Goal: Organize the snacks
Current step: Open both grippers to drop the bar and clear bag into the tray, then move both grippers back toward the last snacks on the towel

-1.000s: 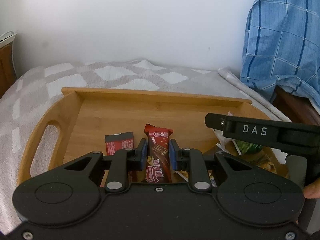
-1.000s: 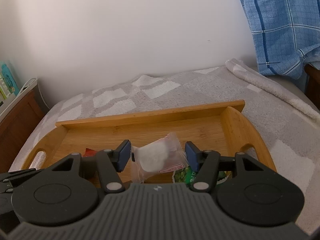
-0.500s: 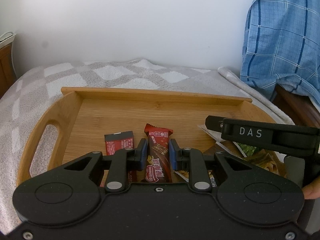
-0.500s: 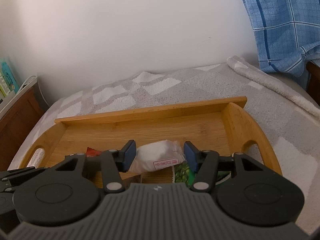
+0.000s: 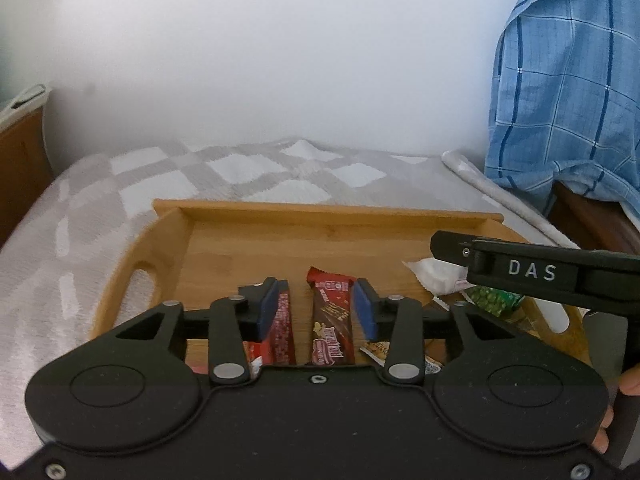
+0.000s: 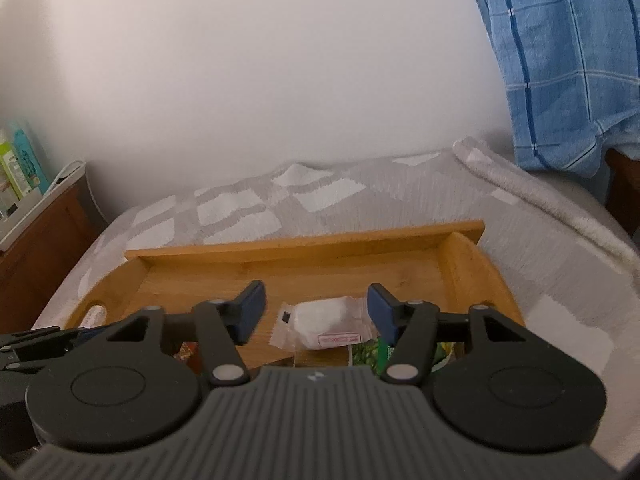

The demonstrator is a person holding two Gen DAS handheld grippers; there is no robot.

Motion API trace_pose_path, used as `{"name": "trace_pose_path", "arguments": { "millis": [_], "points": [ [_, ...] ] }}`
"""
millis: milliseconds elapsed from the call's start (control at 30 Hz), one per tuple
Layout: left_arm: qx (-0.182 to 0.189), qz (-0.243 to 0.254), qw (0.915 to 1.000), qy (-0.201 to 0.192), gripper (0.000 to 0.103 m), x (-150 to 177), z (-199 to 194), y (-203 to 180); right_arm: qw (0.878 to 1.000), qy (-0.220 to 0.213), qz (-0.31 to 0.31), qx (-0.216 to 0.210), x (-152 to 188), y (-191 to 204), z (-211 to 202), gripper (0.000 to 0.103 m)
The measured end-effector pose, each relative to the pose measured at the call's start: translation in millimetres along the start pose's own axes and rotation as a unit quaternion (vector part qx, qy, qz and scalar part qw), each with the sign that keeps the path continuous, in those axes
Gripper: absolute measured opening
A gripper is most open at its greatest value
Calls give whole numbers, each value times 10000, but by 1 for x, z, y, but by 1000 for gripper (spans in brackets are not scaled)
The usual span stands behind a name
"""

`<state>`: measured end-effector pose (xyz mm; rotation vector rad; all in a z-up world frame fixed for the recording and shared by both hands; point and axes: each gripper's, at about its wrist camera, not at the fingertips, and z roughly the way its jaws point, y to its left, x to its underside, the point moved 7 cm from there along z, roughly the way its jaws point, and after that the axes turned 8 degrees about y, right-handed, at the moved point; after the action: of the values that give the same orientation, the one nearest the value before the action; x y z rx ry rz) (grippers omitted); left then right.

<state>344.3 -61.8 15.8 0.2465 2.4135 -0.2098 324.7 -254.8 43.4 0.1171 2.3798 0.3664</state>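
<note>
A wooden tray (image 5: pixel 240 248) (image 6: pixel 304 264) lies on the bed. In the left wrist view my left gripper (image 5: pixel 315 307) is opening over a brown chocolate bar (image 5: pixel 332 320) that lies flat on the tray; its pads stand clear of the wrapper. A red bar (image 5: pixel 282 330) lies just left of it, under the left finger. In the right wrist view my right gripper (image 6: pixel 316 308) is opening too, with a white clear-wrapped snack (image 6: pixel 324 322) lying loose on the tray between its fingers. A green packet (image 6: pixel 370 354) (image 5: pixel 494 300) lies beside that snack.
The tray rests on a grey-and-white checked blanket (image 5: pixel 248 168). A blue plaid cloth (image 5: pixel 568 88) hangs at the right over dark wooden furniture. A wooden cabinet with books (image 6: pixel 24 184) stands at the left. A small yellow sachet (image 5: pixel 378 348) lies by the chocolate bar.
Both grippers opened. The left let go of the brown chocolate bar and rose a little. The right released the white snack, which now lies flat on the tray.
</note>
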Motion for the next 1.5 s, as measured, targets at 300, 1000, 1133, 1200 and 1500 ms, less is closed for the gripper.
{"name": "trace_pose_path", "arguments": {
  "millis": [300,1000,1133,1200,1500],
  "points": [
    [-118,124,9997,-157,67,2,-27,2,9995,-203,-256,-1,-1,11,-24,90],
    [-189,175,9993,-268,102,30,-79,7,9956,-414,-733,415,22,7,-65,103],
    [-230,224,9991,-291,102,42,-89,7,9952,-473,-766,385,32,8,-74,103],
    [-225,234,9991,-287,102,49,-94,7,9954,-469,-767,336,37,9,-78,103],
    [-164,179,9995,-206,102,85,-111,6,9953,-582,-739,208,61,13,-100,103]
  ]
}}
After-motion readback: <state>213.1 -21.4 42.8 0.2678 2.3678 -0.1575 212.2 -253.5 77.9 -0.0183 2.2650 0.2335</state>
